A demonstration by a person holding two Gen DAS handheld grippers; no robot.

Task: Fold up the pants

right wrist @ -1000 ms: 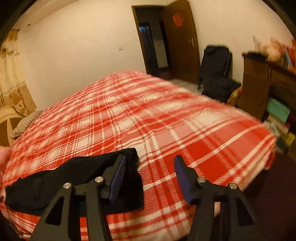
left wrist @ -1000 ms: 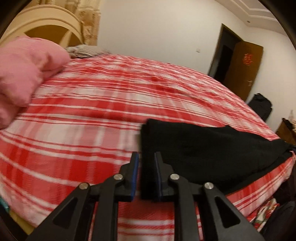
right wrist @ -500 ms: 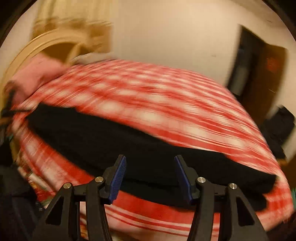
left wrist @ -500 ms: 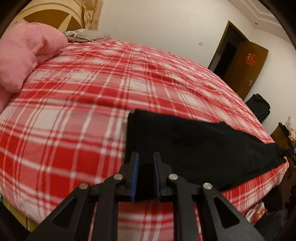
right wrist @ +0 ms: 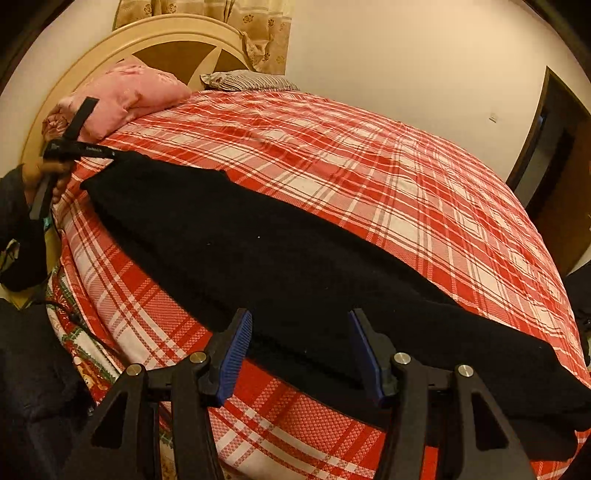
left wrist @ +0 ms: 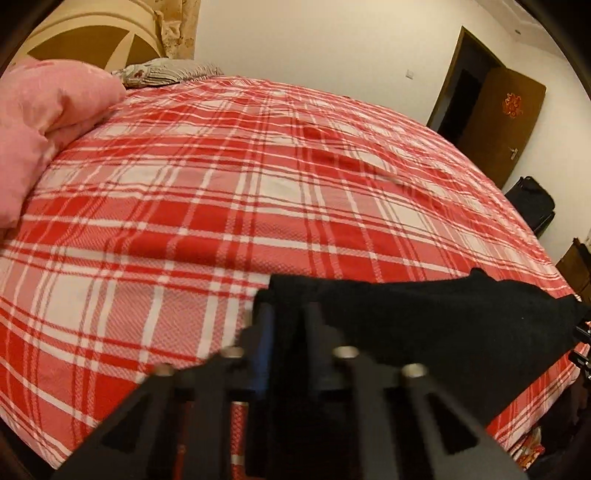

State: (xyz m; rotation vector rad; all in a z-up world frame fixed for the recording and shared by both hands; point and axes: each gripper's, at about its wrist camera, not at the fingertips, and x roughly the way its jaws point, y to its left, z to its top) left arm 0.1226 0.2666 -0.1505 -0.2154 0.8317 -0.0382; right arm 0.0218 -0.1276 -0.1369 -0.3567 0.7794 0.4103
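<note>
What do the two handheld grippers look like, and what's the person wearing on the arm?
Both the left gripper and right gripper are black, angular frames with silver bolts and ribbed blue pads. The sleeve is dark, and a thin cable trails below it.

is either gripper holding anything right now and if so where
The left gripper is closing on the black pants at one end's corner. The right gripper holds nothing, open above their near edge.

- Red-and-white plaid bedspread (left wrist: 221, 192) filling most of both frames.
- Curved cream and brown headboard (right wrist: 159, 44) at upper left, with patterned curtain (right wrist: 258, 26) behind.
- Pink pillow (left wrist: 40, 122) at left, striped pillow (right wrist: 251, 81) beside it.
- Plain cream wall (left wrist: 314, 40) across the top.
- Brown open door (left wrist: 506, 122) at upper right, dark bag (left wrist: 532, 203) below.
</note>
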